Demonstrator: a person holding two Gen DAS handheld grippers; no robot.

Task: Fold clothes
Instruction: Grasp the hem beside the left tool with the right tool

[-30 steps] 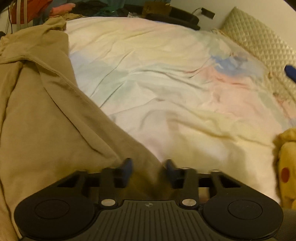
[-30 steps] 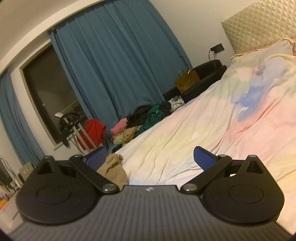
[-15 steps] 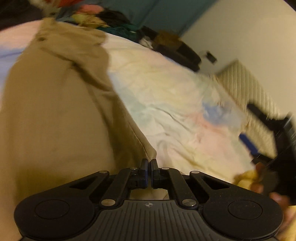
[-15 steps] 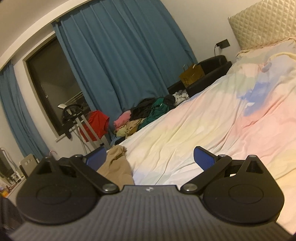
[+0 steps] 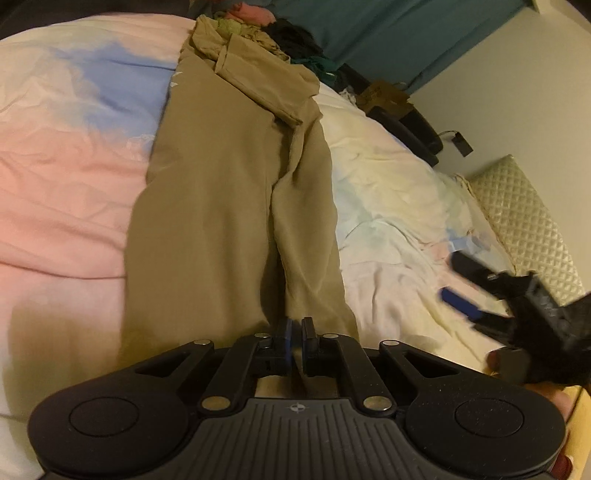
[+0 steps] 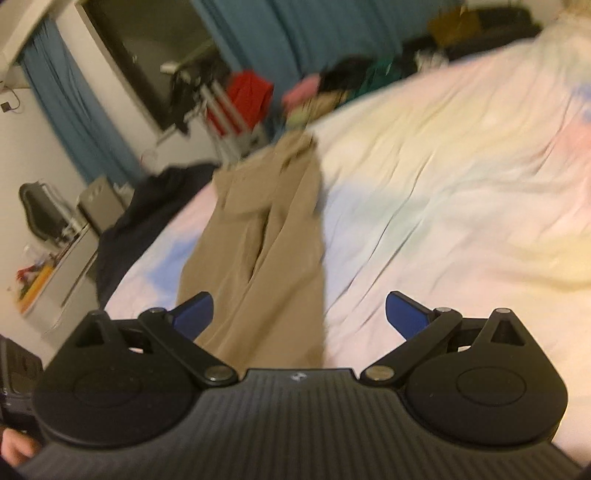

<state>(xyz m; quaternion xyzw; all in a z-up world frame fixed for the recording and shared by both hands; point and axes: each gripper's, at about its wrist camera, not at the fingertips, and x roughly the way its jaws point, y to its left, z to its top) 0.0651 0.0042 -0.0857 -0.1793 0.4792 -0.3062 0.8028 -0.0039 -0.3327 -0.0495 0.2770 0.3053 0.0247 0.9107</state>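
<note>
While the khaki trousers (image 5: 229, 192) lie stretched lengthwise across the pastel bedspread (image 5: 66, 155), the left gripper (image 5: 294, 334) has its two blue-padded fingers pressed together at the near end of the cloth. A thin fold of the tan fabric appears to be pinched between the pads, at the seam where the two legs meet. From this view the legs run away side by side toward the far edge of the bed, where the upper end of the garment is rumpled and folded back on itself, just in front of a heap of mixed clothes (image 5: 280, 26).

To the right, motion-blurred, the right gripper (image 5: 476, 284) hangs over the bedspread, well apart from the trousers, with a quilted headboard (image 5: 528, 218) behind it.

Seen from the right wrist camera, the right gripper (image 6: 299, 314) has its fingers spread wide and holding nothing. The trousers (image 6: 266, 251) pass between them in the frame, lying flat on the bedspread (image 6: 443, 177) farther ahead. Beyond the bed stand blue curtains (image 6: 70, 110), a dark window (image 6: 147, 55), a red garment (image 6: 247, 96) on a rack and a dark cloth (image 6: 147, 210) draped at the bed's edge.
</note>
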